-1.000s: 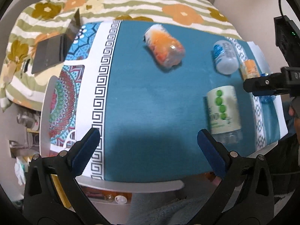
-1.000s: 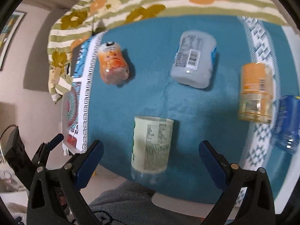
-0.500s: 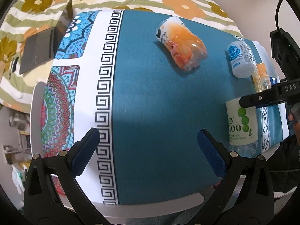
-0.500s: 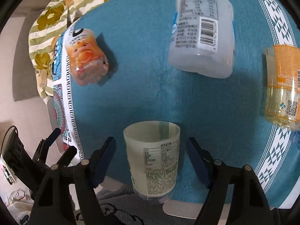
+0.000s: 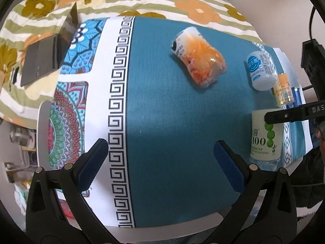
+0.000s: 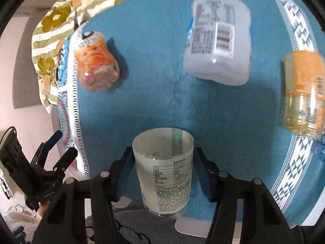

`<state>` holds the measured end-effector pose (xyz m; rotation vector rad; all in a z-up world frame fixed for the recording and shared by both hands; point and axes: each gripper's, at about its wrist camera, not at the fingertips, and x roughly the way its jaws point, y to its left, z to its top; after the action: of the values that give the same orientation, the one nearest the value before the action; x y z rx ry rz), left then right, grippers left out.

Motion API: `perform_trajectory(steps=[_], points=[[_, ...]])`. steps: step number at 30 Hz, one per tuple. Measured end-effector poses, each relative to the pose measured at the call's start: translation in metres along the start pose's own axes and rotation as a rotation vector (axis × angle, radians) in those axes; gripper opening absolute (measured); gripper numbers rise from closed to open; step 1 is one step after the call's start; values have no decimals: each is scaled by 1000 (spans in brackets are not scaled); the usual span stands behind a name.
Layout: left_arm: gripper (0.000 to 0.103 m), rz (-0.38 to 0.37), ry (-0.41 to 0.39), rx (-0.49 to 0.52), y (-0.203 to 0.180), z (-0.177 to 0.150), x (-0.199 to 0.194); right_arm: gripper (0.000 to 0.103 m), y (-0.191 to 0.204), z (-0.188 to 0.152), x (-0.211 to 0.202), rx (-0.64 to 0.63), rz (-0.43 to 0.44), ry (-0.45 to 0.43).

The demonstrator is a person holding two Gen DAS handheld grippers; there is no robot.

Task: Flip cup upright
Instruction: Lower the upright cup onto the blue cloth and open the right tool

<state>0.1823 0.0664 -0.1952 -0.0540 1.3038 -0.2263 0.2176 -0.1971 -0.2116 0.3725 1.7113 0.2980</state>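
Cup (image 6: pixel 165 168) lying on its side at the near edge of the teal cloth (image 6: pixel 213 105) is bracketed by the right gripper (image 6: pixel 163 172), whose pads are narrowed to either side of it; contact cannot be confirmed. The left gripper (image 5: pixel 160 162) is held wide apart and empty above bare cloth. Beyond, an orange-printed cup (image 5: pixel 200 58), a white bottle (image 6: pixel 219 46) and an orange-labelled bottle (image 6: pixel 303 93) are laid well apart. A laptop (image 5: pixel 48 57) is shown only in the left view.
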Motion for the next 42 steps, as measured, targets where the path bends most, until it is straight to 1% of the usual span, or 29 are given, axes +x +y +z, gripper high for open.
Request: perform_trajectory(steps=[1, 2, 4, 5, 7, 10, 11, 15, 17, 20, 22, 31, 35, 42], points=[[103, 1, -8, 5, -1, 1, -3, 54, 1, -2, -6, -3, 9, -24], [103, 3, -17, 9, -3, 2, -7, 54, 1, -6, -17, -9, 22, -70], [103, 5, -34, 17, -6, 5, -14, 54, 4, -14, -32, -20, 21, -167], [103, 5, -44, 19, -7, 6, -17, 54, 5, -20, -41, -23, 16, -231], [103, 7, -57, 23, -11, 7, -22, 54, 9, -35, -53, -27, 6, -391], [103, 12, -76, 39, -17, 7, -28, 54, 16, -62, -57, -50, -55, -630], [103, 18, -81, 47, -19, 6, -29, 54, 19, -71, -56, -64, -103, -705], [103, 27, -89, 71, -24, 0, -32, 54, 28, -90, -45, -106, -218, -879], [103, 30, -87, 78, -25, -3, -31, 54, 28, -93, -42, -125, -245, -940], [103, 37, -88, 90, -26, -7, -29, 54, 26, -94, -32, -113, -227, -962], [103, 40, -88, 99, -26, -10, -29, 55, 24, -100, -31, -119, -229, -978], [103, 34, -98, 97, -27, -14, -34, 56, 35, -125, -20, -166, -266, -937], [103, 35, -107, 87, -24, -16, -38, 55, 37, -129, -19, -183, -284, -920], [103, 36, -120, 56, -17, -22, -41, 57, 36, -128, -18, -183, -280, -910]])
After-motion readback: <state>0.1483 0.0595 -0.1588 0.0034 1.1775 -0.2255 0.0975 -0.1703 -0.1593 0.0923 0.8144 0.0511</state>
